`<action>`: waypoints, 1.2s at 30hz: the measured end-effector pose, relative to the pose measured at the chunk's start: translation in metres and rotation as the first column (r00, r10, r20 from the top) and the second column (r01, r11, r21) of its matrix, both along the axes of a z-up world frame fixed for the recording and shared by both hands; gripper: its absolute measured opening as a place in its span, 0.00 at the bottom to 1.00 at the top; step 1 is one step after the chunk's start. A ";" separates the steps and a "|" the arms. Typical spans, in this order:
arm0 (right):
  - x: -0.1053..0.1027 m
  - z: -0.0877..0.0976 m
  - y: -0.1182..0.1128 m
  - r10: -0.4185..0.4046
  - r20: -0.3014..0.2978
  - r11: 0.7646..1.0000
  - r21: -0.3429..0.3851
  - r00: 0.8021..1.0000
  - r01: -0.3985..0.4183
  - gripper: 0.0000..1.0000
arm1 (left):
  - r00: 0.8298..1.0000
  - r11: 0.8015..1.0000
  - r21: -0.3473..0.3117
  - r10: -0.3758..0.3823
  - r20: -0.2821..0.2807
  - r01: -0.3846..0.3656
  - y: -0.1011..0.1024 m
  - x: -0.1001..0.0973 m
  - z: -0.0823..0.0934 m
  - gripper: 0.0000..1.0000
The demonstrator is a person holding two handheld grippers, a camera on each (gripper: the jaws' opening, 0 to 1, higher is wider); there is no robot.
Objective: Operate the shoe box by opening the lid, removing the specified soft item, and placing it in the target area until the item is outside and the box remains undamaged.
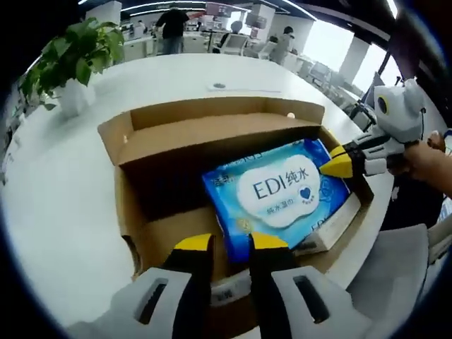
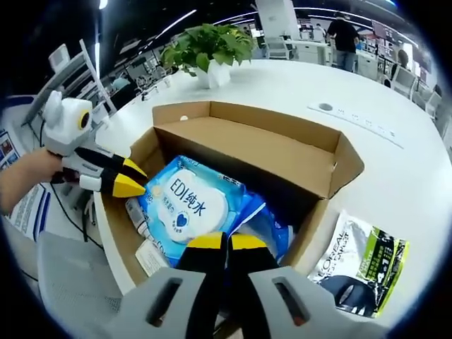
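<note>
An open brown shoe box point(image 1: 212, 134) point(image 2: 282, 152) stands on a white table, its lid flap folded back. Inside lies a soft blue wipes pack point(image 1: 282, 191) point(image 2: 187, 201) with a white "EDI" label, slightly raised over other contents. My left gripper point(image 1: 232, 244) holds the pack's near corner between its yellow tips; in the right gripper view the left gripper point(image 2: 138, 180) meets the pack's left edge. My right gripper point(image 2: 226, 242) has its jaws almost together on the pack's edge, and in the left gripper view the right gripper point(image 1: 335, 164) touches the pack's right side.
A second blue pack point(image 2: 265, 219) and white boxes point(image 1: 332, 229) point(image 2: 148, 258) lie under the wipes. A black-and-green sachet point(image 2: 367, 261) rests on the table beside the box. A potted plant point(image 1: 74, 56) point(image 2: 208, 46) stands behind. People stand far off.
</note>
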State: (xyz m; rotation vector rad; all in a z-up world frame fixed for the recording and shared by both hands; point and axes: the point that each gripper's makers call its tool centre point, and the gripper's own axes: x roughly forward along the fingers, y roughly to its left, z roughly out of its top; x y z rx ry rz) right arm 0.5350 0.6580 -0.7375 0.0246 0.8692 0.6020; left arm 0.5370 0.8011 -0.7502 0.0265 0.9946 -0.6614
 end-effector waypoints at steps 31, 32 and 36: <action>-0.003 0.014 0.000 -0.050 0.006 0.996 0.069 0.999 0.050 0.00 | 0.997 0.997 -0.043 0.067 -0.034 -0.068 -0.008 -0.001 0.007 0.00; -0.003 0.015 0.000 -0.053 0.007 0.996 0.074 0.999 0.053 0.00 | 0.997 0.996 -0.050 0.070 -0.028 -0.072 -0.008 -0.001 0.010 0.00; -0.004 0.022 -0.003 -0.058 0.014 0.995 0.086 0.998 0.057 0.00 | 0.997 0.994 -0.067 0.081 -0.018 -0.082 -0.009 -0.002 0.019 0.00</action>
